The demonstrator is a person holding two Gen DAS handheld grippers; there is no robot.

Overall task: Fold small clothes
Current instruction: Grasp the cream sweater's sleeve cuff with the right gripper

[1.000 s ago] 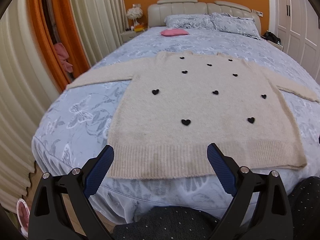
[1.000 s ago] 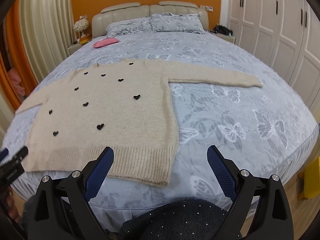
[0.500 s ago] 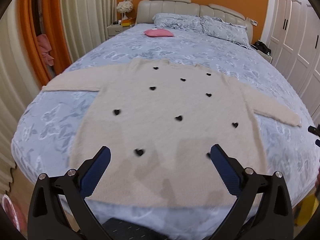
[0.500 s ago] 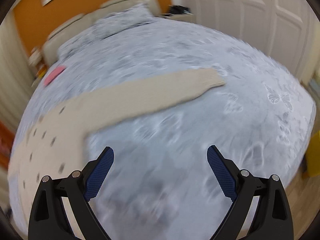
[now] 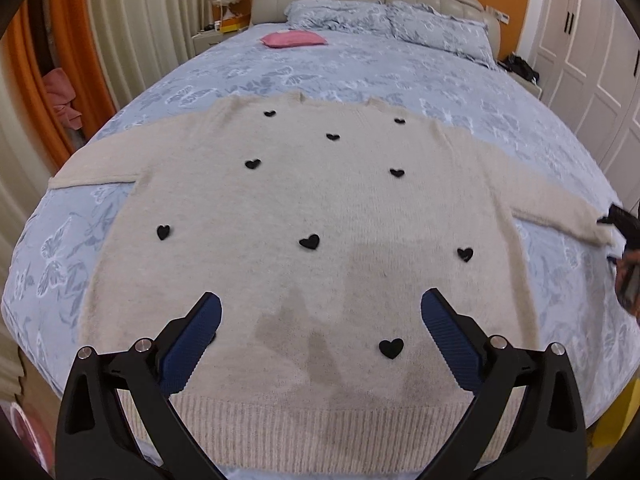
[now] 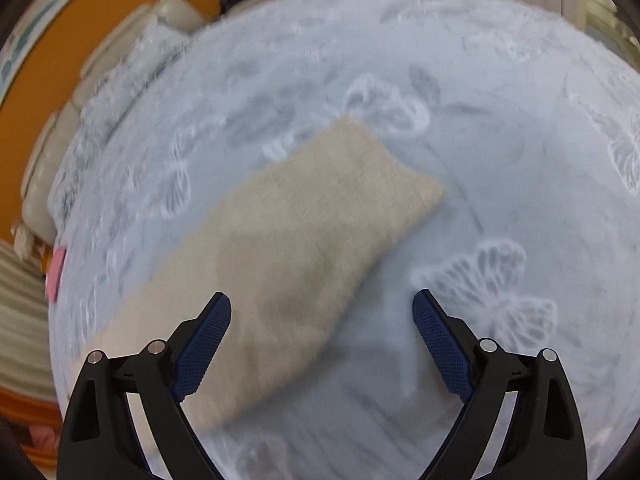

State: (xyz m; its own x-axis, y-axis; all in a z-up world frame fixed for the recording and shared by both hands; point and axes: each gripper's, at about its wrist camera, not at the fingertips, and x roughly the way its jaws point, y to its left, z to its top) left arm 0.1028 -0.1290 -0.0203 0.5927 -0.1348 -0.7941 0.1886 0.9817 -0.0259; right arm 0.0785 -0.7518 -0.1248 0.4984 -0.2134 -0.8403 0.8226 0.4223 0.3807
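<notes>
Both open, right claw (image 6: pixel 322 340) over sweater (image 5: pixel 312 272) cuff edge.

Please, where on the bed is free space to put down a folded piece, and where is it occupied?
Free: the bedspread between the sweater collar and the pillows, right of the pink cushion; also beyond the right sleeve cuff. Narrow strip under the left sleeve. Crowded: the middle and near edge, covered by the sweater.
</notes>
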